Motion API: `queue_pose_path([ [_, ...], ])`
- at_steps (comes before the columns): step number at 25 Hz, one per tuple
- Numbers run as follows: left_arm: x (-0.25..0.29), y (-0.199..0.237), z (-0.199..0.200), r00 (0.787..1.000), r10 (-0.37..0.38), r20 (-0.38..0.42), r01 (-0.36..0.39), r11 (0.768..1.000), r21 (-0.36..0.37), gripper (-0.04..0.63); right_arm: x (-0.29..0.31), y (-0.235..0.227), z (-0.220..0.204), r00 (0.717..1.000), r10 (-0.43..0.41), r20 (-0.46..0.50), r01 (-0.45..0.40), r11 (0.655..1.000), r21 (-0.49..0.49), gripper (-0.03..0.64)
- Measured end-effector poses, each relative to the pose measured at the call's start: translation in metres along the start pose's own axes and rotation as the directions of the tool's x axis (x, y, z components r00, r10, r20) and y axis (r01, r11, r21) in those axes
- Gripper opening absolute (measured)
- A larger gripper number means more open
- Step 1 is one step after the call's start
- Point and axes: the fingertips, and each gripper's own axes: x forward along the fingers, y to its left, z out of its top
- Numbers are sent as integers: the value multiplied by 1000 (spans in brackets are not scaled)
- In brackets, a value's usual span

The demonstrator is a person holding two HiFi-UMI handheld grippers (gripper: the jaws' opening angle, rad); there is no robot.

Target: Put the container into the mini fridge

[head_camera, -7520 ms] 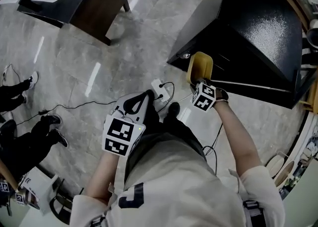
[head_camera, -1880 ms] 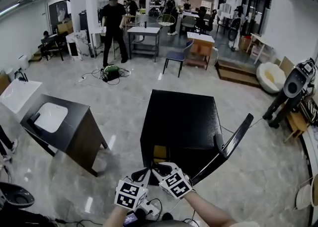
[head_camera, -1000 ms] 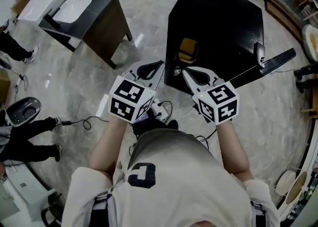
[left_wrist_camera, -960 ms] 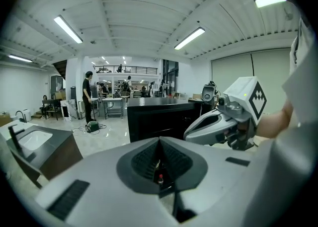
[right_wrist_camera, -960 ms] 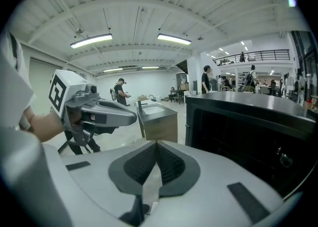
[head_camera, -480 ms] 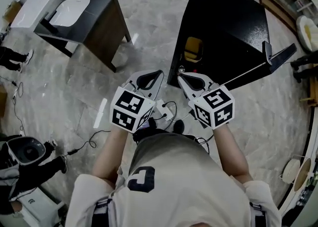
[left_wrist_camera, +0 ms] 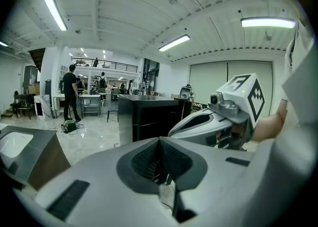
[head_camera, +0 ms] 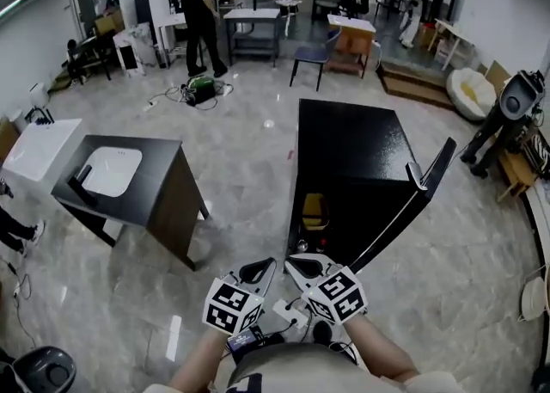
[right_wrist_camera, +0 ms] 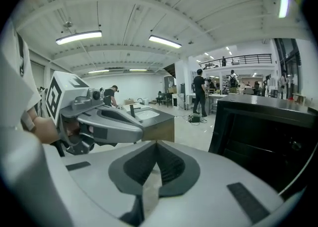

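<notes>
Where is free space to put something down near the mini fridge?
The mini fridge top is bare. The floor between it and the sink cabinet is free. Crowded: the floor at the person's feet, with a power strip and cables.

**Open fridge ahead, sink unit off to its left**

The fridge (head_camera: 352,155) stands mid-floor, its door (head_camera: 418,196) swung out to the right. The container (head_camera: 314,211) sits inside, at the left of the compartment. Well apart to the left is a sink unit (head_camera: 129,189). In front of the fridge opening, the left gripper (head_camera: 265,266) and right gripper (head_camera: 294,262) hang side by side. Far behind, a person (head_camera: 199,4) stands left of a table (head_camera: 251,21).
</notes>
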Motion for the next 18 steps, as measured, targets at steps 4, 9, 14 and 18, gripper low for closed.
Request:
queue_pose_path([
  [4,4,-1,11,997,-69,28,68,998,16,54,-4,-6,6,998,-60,7,60,998,9,29],
  [9,11,-14,18,992,-118,32,117,993,33,55,-21,-11,8,995,-102,17,102,995,13,29],
  [14,24,-42,33,991,-125,37,122,990,65,54,-53,-27,5,992,-119,49,119,993,9,28],
  [18,43,-74,42,992,-121,43,118,991,62,55,-89,-43,-7,991,-119,59,119,993,6,29],
])
